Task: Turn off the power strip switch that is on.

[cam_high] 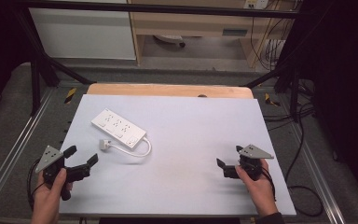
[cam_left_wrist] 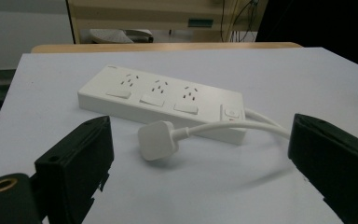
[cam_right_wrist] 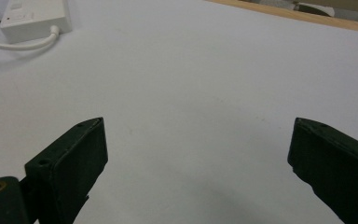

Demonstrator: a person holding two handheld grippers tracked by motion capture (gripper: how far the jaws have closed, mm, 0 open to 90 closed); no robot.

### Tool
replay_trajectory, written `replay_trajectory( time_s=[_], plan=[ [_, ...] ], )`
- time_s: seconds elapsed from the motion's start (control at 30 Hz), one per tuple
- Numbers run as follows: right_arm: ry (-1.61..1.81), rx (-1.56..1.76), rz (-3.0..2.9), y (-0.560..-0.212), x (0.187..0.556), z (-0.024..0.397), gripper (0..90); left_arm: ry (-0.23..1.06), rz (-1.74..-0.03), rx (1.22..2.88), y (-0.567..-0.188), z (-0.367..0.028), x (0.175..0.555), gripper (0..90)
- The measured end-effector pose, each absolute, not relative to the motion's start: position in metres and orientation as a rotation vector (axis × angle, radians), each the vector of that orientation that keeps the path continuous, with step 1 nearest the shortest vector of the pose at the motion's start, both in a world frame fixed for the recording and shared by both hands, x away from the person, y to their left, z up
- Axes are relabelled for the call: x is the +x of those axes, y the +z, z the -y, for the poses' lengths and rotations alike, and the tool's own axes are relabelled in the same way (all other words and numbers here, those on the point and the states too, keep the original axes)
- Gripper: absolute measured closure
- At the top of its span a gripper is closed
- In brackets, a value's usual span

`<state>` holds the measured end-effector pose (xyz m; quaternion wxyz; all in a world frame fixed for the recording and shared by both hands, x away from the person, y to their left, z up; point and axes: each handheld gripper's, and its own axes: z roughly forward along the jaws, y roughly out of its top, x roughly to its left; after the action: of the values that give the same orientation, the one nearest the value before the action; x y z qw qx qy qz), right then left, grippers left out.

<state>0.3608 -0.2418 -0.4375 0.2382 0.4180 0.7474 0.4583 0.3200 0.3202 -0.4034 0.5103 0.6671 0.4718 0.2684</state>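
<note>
Power strip: the white plastic three-socket power strip [cam_high: 118, 128] lies flat, sockets up, on the left half of the table [cam_high: 191, 140], slanting from the far-left corner toward the middle, so all outlets face the person.
Plug: its white moulded plug [cam_high: 104, 144] rests on the table just beside the strip's near long side, apart from any socket; the short white cable [cam_high: 140, 151] loops from the strip's switch end back to it, which keeps the plug within easy reach.
Left hand-held gripper [cam_high: 81, 161]: near the table's near-left corner, jaws spread wide and empty, aimed at the plug, likely lining up a grasp on it.
Right hand-held gripper [cam_high: 228, 162]: toward the near-right edge, well apart from the strip, jaws wide and empty over bare table, seemingly waiting to steady the strip.
</note>
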Motion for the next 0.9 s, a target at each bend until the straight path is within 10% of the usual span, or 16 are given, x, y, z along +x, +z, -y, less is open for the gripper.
replay_trajectory(
  time_s=[0.9],
  plan=[
    [1.271, 1.117, -2.048, -0.434, 0.358, 0.240, 4.6, 0.590, -1.103, 1.622, -0.396, -0.306, 0.328, 6.2]
  ],
)
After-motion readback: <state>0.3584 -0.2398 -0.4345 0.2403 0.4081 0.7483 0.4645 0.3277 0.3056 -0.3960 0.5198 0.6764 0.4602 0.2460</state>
